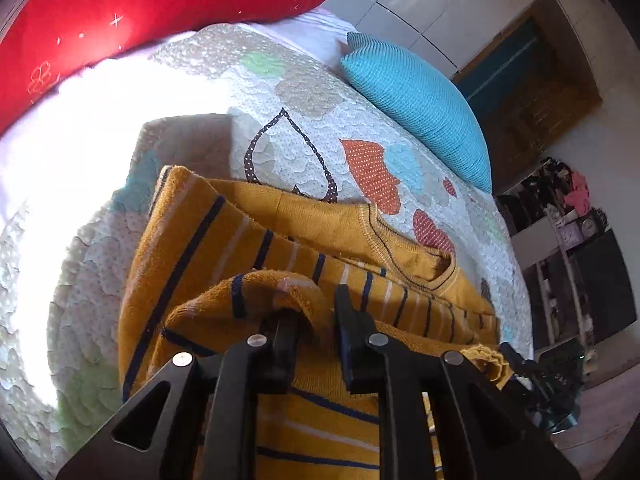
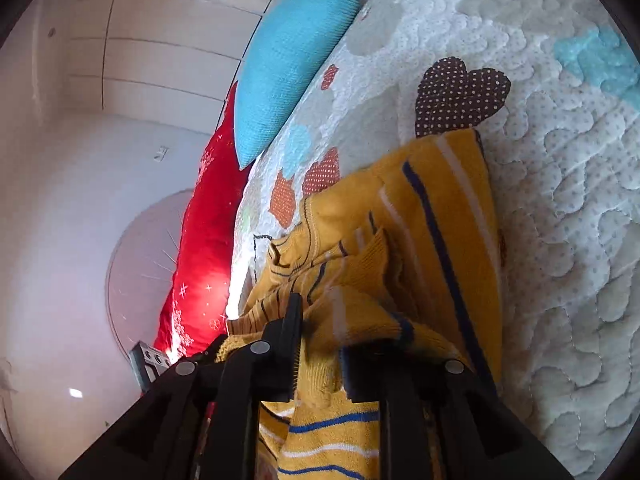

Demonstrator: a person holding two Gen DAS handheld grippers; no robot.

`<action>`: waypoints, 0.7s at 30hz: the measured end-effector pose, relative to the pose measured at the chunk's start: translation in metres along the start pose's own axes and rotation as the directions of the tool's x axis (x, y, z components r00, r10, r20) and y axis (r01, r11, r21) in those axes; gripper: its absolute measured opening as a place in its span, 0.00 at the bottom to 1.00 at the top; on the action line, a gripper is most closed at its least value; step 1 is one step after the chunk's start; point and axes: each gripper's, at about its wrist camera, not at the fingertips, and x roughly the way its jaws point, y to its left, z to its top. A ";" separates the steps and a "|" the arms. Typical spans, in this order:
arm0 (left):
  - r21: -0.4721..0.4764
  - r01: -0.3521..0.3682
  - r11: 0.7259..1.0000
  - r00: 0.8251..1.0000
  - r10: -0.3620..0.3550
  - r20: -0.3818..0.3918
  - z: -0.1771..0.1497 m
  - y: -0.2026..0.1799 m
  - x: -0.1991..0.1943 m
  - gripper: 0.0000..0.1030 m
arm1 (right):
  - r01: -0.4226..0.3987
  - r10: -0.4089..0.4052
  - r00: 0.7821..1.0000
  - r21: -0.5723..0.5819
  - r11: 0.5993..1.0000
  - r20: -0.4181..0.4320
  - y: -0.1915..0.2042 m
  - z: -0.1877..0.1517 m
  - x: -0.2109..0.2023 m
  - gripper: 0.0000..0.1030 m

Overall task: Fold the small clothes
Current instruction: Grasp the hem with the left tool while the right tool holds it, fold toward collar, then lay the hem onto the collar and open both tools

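- A small mustard-yellow sweater [image 1: 248,240] with navy and white stripes lies part-folded on the bed, its ribbed neckline [image 1: 404,256] toward the far right in the left wrist view.
- A loose fold of the sweater bunches at the near edge, over the left hand-held gripper [image 1: 316,320]; its jaws stand a little apart, with knit draped between them but not pinched.
- The right hand-held gripper [image 2: 320,344] also has its jaws slightly parted, with a hump of the same sweater [image 2: 420,216] lying between and over them, unclamped.
- Beneath is a white quilted bedspread [image 1: 304,92] with dotted patches.
- A turquoise cushion [image 1: 416,100] rests at the far right of the bed.
- A red pillow [image 1: 120,12] lies far left.
- Cluttered shelves [image 1: 568,216] stand beyond the bed, right.
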 end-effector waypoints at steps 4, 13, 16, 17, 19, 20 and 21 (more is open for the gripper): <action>-0.077 0.073 0.994 0.997 -0.072 0.015 0.011 0.015 0.003 0.34 | -0.032 0.031 0.999 0.039 0.999 0.018 -0.002 0.015 0.009 0.40; -0.309 0.120 0.944 0.990 -0.090 0.111 0.038 0.066 -0.004 0.59 | -0.085 0.073 0.994 0.169 0.982 0.079 -0.012 0.044 0.017 0.60; -0.304 0.097 0.948 0.991 -0.064 0.117 0.043 0.075 -0.014 0.59 | -0.037 0.020 0.994 0.163 0.986 0.110 -0.011 0.054 0.011 0.61; -0.291 0.077 0.954 0.992 -0.045 0.115 0.042 0.074 -0.018 0.59 | 0.001 -0.019 0.992 0.148 0.989 0.123 -0.008 0.058 0.006 0.65; -0.251 0.015 0.968 0.994 0.012 0.107 0.040 0.073 -0.028 0.60 | 0.037 -0.056 0.988 0.130 0.991 0.146 -0.006 0.063 -0.007 0.71; -0.225 -0.018 0.974 0.994 0.042 0.100 0.037 0.070 -0.034 0.61 | 0.040 -0.058 0.986 0.119 0.992 0.156 -0.006 0.063 -0.015 0.72; -0.197 -0.041 0.980 0.994 0.060 0.096 0.033 0.069 -0.038 0.61 | 0.048 -0.064 0.984 0.099 0.994 0.164 -0.004 0.062 -0.023 0.72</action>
